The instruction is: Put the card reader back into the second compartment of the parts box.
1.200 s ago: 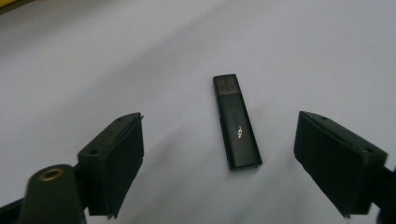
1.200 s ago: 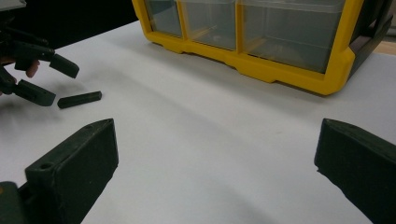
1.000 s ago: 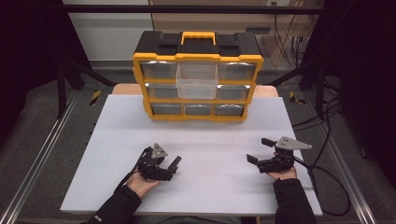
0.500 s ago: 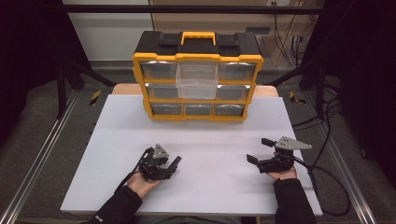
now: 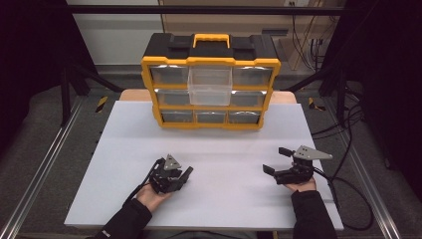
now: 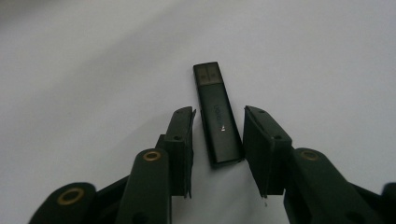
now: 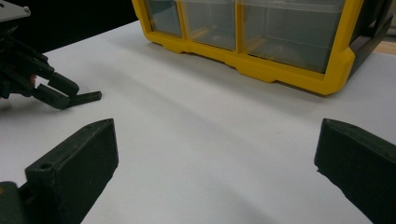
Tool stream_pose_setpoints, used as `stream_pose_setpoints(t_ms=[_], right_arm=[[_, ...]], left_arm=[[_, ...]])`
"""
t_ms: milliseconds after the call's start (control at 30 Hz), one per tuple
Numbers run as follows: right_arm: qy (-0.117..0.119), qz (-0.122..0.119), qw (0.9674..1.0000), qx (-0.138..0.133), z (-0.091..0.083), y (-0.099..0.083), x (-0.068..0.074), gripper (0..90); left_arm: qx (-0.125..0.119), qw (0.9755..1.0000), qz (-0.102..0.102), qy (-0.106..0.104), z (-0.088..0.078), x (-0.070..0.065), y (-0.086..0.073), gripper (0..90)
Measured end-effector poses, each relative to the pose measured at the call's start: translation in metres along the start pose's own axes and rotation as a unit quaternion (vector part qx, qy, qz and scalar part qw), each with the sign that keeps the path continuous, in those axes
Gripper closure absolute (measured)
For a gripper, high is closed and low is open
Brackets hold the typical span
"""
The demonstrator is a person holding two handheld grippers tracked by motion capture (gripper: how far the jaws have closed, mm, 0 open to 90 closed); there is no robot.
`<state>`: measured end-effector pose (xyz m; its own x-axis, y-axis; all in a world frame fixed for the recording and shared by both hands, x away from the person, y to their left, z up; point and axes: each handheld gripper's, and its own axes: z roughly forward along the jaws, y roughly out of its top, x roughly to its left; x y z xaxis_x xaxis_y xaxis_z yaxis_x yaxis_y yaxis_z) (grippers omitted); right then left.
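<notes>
Your left gripper (image 6: 218, 140) jaws just closed in around the USB stick (image 6: 217, 114) — not touching yet; squeeze, then lift.

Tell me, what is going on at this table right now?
A person holds a gripper in each hand. The left gripper straddles a black USB stick lying on the white table; its jaws have just been closing, with slight gaps left. The right gripper rests open. A yellow drawer organizer stands behind.
</notes>
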<state>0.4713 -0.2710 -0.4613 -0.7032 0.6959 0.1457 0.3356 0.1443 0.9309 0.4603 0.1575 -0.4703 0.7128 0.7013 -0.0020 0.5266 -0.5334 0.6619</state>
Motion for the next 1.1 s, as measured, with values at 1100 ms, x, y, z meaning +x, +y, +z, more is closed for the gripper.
stream_pose_setpoints(t_ms=[1100], right_arm=[[0.0,0.001,1.0,0.0,0.0001,0.0,0.0001,0.2]], left_arm=[[0.001,0.9999,-0.007,-0.008,0.0005,0.0036,0.0008,71.7]])
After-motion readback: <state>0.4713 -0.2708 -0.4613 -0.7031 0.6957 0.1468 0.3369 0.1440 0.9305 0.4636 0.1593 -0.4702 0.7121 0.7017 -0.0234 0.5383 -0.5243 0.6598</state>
